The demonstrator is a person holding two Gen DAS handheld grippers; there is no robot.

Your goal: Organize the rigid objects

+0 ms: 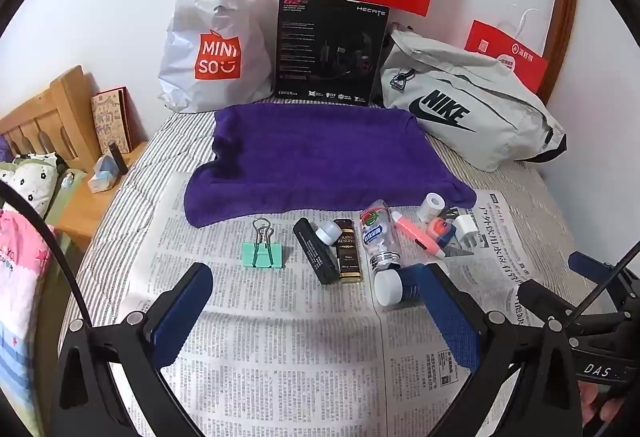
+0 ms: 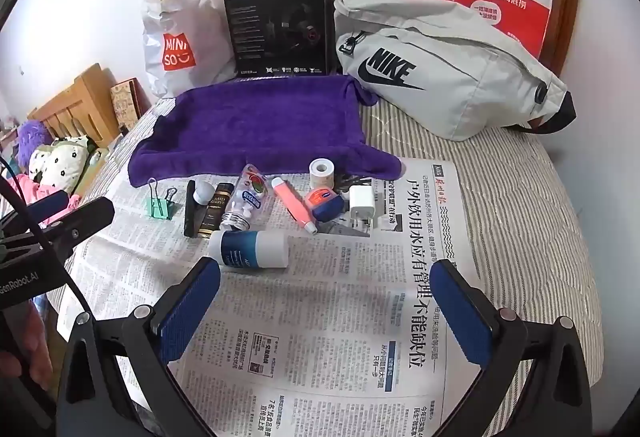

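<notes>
Both jaws stand wide apart and hold nothing: the left gripper (image 1: 316,297) and right gripper (image 2: 326,291) hover over the newspaper (image 2: 320,357). The small things lie in a tight row near the purple towel (image 2: 260,121): green clip (image 1: 262,255), black stick (image 1: 316,257), clear pill bottle (image 2: 248,201) and white-and-blue tube (image 2: 252,247). The tube and bottle lie on their sides, so a glancing finger could roll them, and a wide grab among such close neighbours might knock the others askew.
</notes>
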